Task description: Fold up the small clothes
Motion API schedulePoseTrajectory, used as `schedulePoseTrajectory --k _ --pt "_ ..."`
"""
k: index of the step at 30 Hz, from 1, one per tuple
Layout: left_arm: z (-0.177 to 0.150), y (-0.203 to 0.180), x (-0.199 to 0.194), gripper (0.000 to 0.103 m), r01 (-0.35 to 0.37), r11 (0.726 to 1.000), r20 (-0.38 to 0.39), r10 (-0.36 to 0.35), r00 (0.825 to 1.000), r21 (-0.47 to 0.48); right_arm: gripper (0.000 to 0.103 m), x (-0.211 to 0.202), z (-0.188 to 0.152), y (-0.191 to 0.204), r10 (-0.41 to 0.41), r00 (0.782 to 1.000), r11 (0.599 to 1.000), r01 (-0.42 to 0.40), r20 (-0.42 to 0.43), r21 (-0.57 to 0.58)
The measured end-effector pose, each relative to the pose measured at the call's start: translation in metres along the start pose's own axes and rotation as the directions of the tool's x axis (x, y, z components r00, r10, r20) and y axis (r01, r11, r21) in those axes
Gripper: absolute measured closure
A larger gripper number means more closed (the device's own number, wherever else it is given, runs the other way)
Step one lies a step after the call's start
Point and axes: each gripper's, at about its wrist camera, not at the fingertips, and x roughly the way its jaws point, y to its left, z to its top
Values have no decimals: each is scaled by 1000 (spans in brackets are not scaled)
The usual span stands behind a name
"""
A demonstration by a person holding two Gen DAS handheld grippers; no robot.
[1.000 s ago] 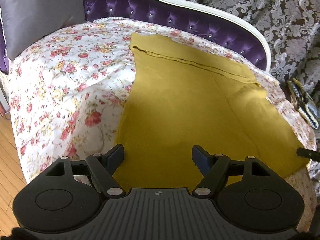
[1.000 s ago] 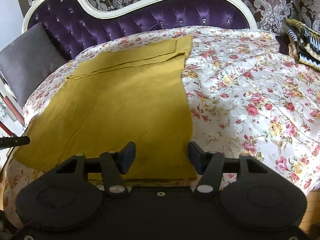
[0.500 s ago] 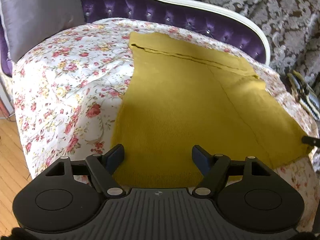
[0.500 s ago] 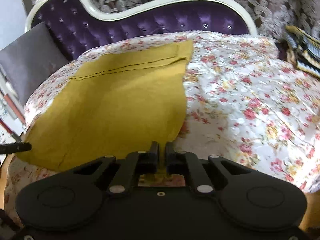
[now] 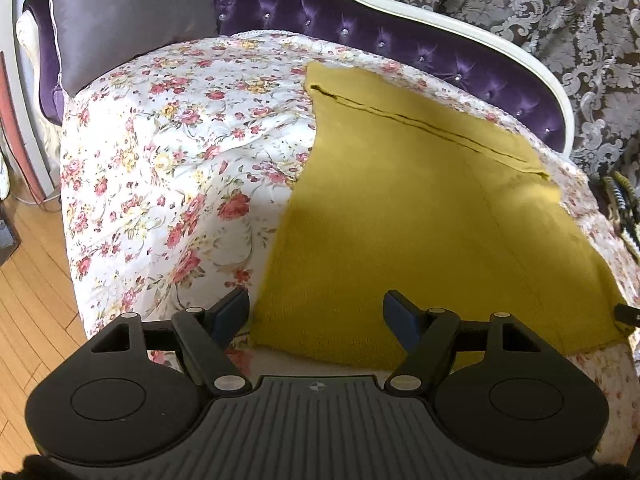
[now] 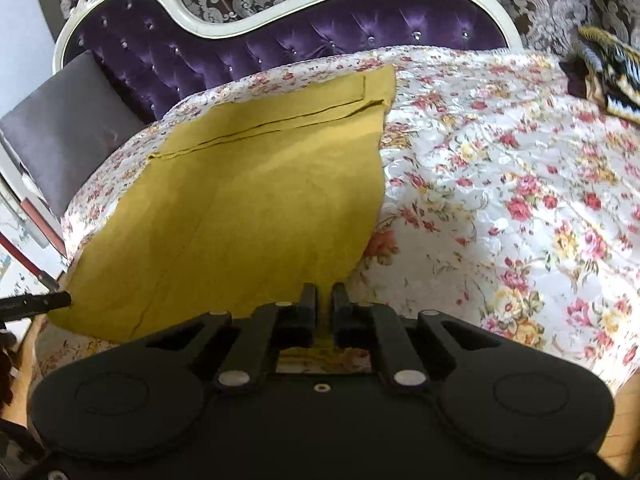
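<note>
The floral cover (image 6: 500,184) lies bare to the right of the yellow cloth (image 6: 256,208), and again to its left in the left wrist view, giving open room on both sides. The tufted backrest (image 6: 304,40) walls off the far edge. A grey cushion (image 5: 128,16) blocks the left end, a striped garment (image 6: 612,72) the far right corner.

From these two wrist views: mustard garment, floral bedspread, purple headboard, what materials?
Mustard garment: fine knit probably, matte with faint ribbed texture.
Floral bedspread: satin-like printed fabric, shiny with a woven relief.
Purple headboard: velvet-look tufted upholstery with shiny studs, in a glossy white frame, material unclear.
</note>
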Motion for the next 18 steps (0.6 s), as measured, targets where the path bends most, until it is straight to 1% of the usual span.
schedulePoseTrajectory --k 2,4,5,6,7,8,9,10,11,13,15,18 --pt "-1 1 0 31 -2 1000 4 2 1000 -19 82 0 0 -1 -1 1000 1000 1 0 7" --pt "-1 1 0 31 -10 999 16 11 1000 -43 82 0 -1 -1 0 1000 1000 0 4 12" --pt "-2 0 0 34 -14 999 27 16 1000 -48 82 0 -1 -2 2 1000 1000 -2 4 18" --pt "-2 -1 1 43 -6 999 28 7 1000 -38 82 0 -2 -2 4 1000 1000 -4 5 23" --pt "-2 -2 1 49 -4 1000 25 4 1000 -25 82 -1 -2 -3 6 1000 1000 -6 7 29" --pt "-2 -3 1 65 -12 1000 30 12 999 -22 82 -1 -3 -4 7 1000 999 -8 8 37" --pt "-2 -3 0 85 -5 1000 38 6 999 -26 82 -1 -3 -5 11 1000 999 -11 10 45" --pt "-1 -2 0 92 18 999 35 -17 999 -28 82 -1 -3 -5 12 1000 999 -12 11 48" --pt "0 -1 0 94 35 999 33 -34 999 -33 82 -1 -3 -5 12 1000 999 -12 11 49" --pt "0 -2 -1 95 50 998 34 -49 998 -25 80 -1 -2 -4 16 1000 999 -16 8 45" --pt "1 -3 -3 96 62 998 38 -61 997 -16 86 -1 -1 -3 32 999 999 -32 4 38" --pt "10 0 -11 96 114 992 74 -110 991 -56 87 -5 5 -6 98 995 991 -100 29 94"
